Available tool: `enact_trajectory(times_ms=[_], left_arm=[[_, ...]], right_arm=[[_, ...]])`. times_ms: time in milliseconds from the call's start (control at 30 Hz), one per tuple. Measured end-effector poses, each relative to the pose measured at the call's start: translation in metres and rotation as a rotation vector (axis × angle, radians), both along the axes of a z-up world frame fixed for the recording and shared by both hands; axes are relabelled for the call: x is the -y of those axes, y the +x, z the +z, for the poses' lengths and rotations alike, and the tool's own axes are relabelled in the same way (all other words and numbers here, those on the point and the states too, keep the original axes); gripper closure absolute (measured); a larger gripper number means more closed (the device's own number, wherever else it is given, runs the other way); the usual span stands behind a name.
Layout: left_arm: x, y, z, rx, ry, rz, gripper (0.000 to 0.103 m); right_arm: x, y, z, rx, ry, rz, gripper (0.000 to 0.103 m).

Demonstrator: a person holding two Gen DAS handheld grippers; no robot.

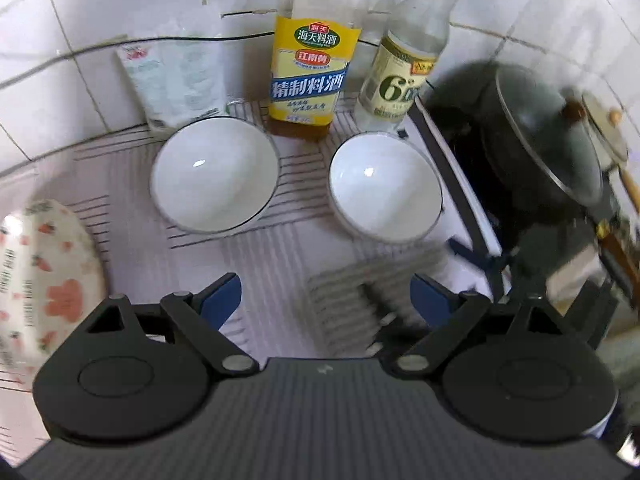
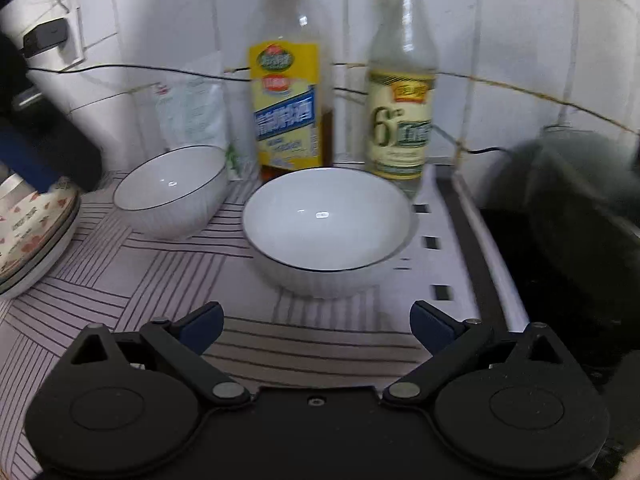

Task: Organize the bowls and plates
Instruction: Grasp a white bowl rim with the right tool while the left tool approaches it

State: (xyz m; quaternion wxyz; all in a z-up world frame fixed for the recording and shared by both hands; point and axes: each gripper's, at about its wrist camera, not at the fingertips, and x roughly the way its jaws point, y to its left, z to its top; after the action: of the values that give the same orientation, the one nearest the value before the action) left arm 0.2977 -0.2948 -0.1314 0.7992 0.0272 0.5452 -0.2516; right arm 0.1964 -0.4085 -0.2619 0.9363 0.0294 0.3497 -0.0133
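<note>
Both tools idle: left gripper (image 1: 326, 298) with its blue-padded jaws spread wide and nothing between them, right gripper (image 2: 316, 326) likewise spread and empty, aimed at the nearer of the 2 bowls. Near white glazed ceramic bowl with thin dark rim line and ribbed outer wall (image 2: 328, 224) sits upright on the striped counter mat (image 2: 132, 276), just in front of the clear vinegar bottle with yellow cap (image 2: 402, 108) and close to the black-edged stove border (image 2: 476, 256). Second matching white ribbed bowl (image 2: 172, 190) stands upright to the left, apart from the first, near the yellow-labelled cooking wine bottle (image 2: 290, 116) and a white pouch (image 2: 192, 116) leaning on the tiled wall. Stack of cream plates printed with pink strawberries (image 2: 34, 236) lies at far left; from the left wrist view it is blurred (image 1: 44, 280). Handling judgement: bowls stiff, moderately heavy, brittle, glaze slick; best hold is a pinch across the rim wall, 1 pad inside, 1 on the ribbed outside, on the near edge. Orientation: mouths face up, axis vertical, round, so no preferred long axis. Risk noted: bottle just behind the near bowl may be knocked on lift.
</note>
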Motion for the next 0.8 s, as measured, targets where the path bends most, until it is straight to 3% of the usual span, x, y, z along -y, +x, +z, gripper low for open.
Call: enact_trajectory(times_ms=[200,300,400,533,600,700,800], left_arm=[[0.031,0.021,-0.038,-0.005,-0.022,0.011,0.027],[0.041,0.028,-0.053,0.022,-0.062,0.047,0.028],[0.051,0.037,-0.065,0.005,-0.047,0.059,0.03],[0.059,0.042,-0.078,-0.004,-0.014,0.047,0.052],[0.059,0.045,-0.084,-0.021,-0.007,0.057,0.071],[0.058,0.045,-0.085,-0.018,-0.022,0.056,0.082],[0.061,0.045,-0.083,-0.019,-0.004,0.044,0.083]], right_arm=[[0.001,0.025,-0.019,0.019,-0.023,-0.022,0.002],[0.002,0.033,-0.021,0.047,-0.03,-0.018,0.002],[0.005,0.041,-0.022,0.066,-0.041,-0.023,0.001],[0.008,0.043,-0.026,0.076,-0.05,0.006,0.001],[0.009,0.043,-0.028,0.081,-0.057,0.018,0.002],[0.008,0.043,-0.028,0.077,-0.061,0.027,0.002],[0.007,0.042,-0.026,0.069,-0.063,0.029,0.002]])
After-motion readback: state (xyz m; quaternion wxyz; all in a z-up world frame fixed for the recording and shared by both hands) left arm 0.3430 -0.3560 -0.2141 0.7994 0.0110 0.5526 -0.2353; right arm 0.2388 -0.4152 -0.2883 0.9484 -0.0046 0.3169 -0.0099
